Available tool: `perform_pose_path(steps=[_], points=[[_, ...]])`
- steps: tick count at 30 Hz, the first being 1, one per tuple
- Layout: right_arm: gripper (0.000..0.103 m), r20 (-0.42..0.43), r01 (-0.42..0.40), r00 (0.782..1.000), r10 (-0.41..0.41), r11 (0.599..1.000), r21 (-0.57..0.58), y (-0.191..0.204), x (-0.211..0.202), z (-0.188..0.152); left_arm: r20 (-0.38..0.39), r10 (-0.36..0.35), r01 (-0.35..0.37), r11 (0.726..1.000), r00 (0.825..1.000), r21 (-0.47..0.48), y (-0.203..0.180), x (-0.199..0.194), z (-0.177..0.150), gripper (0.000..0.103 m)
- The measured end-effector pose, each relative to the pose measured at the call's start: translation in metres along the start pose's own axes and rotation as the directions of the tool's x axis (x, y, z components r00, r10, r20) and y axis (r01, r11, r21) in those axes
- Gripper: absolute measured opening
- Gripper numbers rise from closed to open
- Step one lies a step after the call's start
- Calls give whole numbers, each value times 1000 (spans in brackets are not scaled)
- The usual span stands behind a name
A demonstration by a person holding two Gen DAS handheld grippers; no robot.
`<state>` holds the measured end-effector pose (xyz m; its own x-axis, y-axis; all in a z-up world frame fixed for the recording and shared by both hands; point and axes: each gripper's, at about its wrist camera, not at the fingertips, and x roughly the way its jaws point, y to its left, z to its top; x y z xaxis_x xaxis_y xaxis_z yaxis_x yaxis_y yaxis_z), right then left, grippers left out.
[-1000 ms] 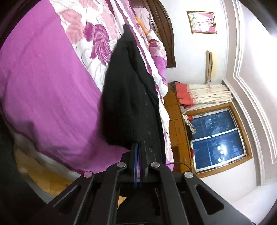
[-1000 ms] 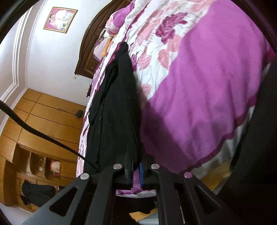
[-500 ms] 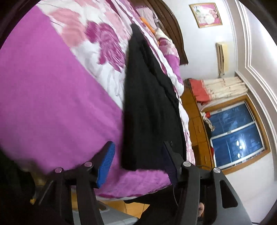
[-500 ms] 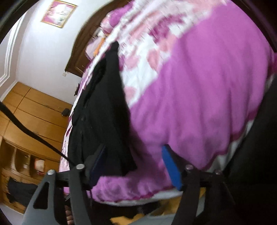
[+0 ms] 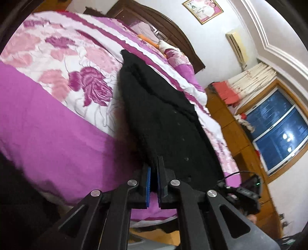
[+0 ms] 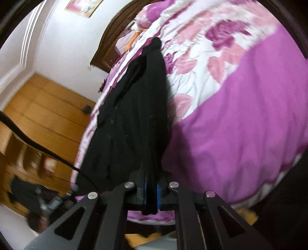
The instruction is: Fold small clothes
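While the black garment (image 5: 163, 119) lies stretched along one side edge of the bed (image 5: 48, 119), its long axis runs from the foot edge, where both tools meet it, straight away toward the dark wooden headboard (image 5: 173, 36). Its near hem sits at the foot-end corner of the quilt, and each gripper points along that same axis, so the cloth extends directly ahead of both. The left gripper (image 5: 153, 169) has its blue pads drawn together on the near edge of the knit; in the left wrist view fabric appears pinched at the tips, though the dark cloth makes the bite hard to confirm. The right gripper (image 6: 152, 184) is clamped on a fold of the same hem, a strip of black cloth passing plainly between its pads and hanging below them. Both sets of jaws have just closed after standing wide. Neither hand is clearly nearer; they hold neighbouring points of one edge. No brand, label or legible writing is visible; the framed picture (image 5: 203, 10) on the wall carries none readable.
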<state>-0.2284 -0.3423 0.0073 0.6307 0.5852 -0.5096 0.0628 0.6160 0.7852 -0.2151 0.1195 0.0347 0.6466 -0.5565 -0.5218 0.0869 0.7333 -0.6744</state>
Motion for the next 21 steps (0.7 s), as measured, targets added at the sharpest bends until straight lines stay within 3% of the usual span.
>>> perform_pose_path(steps=[10, 21], points=[[6, 15, -10, 1000, 11, 994, -108, 32, -43, 0, 14, -7, 6, 998, 1000, 58, -25, -20, -3, 0], [6, 73, -61, 995, 72, 989, -137, 37, -85, -30, 10, -41, 41, 999, 999, 0, -31, -52, -18, 0]])
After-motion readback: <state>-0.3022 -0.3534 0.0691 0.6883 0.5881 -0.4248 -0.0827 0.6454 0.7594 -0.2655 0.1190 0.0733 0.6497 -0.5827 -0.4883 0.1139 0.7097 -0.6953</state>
